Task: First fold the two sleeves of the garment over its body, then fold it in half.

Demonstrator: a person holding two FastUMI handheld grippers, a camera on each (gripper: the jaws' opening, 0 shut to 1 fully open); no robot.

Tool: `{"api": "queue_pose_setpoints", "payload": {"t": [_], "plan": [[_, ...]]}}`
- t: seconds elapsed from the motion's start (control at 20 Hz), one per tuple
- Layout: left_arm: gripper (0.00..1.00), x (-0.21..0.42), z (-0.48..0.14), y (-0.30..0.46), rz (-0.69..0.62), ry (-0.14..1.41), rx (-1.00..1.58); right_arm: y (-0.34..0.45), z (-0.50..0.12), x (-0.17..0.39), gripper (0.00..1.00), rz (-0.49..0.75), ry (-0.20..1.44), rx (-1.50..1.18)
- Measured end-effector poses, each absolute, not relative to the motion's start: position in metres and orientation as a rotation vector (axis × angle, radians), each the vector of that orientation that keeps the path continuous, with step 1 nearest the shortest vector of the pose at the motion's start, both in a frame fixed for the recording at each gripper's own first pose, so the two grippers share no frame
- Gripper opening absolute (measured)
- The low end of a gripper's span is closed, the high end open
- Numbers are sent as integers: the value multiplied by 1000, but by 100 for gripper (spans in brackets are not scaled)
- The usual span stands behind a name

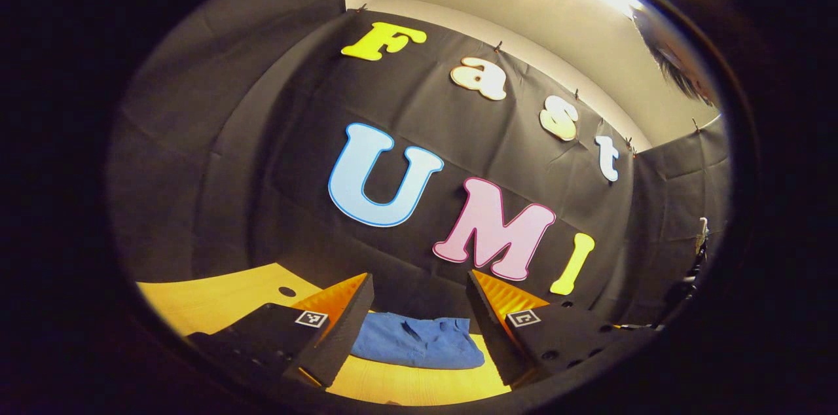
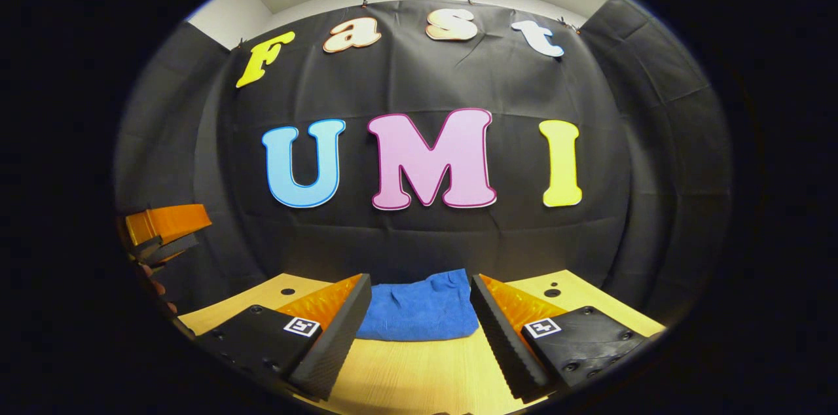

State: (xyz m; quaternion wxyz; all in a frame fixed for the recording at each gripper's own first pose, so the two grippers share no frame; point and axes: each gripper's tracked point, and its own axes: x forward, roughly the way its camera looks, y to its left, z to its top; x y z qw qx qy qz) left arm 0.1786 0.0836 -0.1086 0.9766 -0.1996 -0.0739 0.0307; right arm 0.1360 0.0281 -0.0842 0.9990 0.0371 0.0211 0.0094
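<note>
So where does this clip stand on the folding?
The blue garment lies on the wooden table as a compact bundle with no sleeves spread out, so it could already be folded. The left tool and right tool are open, off the cloth, holding nothing.

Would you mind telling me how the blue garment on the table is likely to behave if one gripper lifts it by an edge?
The blue garment shows soft creases and a rumpled outline, so it would probably droop and unfold rather than hold shape. It looks like thin cloth, so likely light. Lying flat on the smooth wooden table, it may slide if pushed.
</note>
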Motion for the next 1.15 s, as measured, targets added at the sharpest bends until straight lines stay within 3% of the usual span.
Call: {"api": "queue_pose_setpoints", "payload": {"t": [0.05, 0.15, 0.4, 0.6, 0.85, 1.15], "plan": [[82, 161, -104, 83, 56, -151, -342, 26, -77, 125, 93, 14, 52, 75], [82, 130, -96, 85, 69, -128, -221, 28, -60, 102, 98, 16, 66, 78], [81, 48, -63, 62, 76, -123, -156, 47, -15, 36, 97, 98, 70, 95], [81, 7, -46, 46, 73, -133, -79, 43, 27, -18, 100, 125, -29, 107], [81, -9, -41, 37, 80, -126, -96, 33, 33, -54, 97, 105, -76, 61], [83, -9, -27, 36, 87, -159, -47, 37, 25, -56, 97, 119, -67, 73]]}}
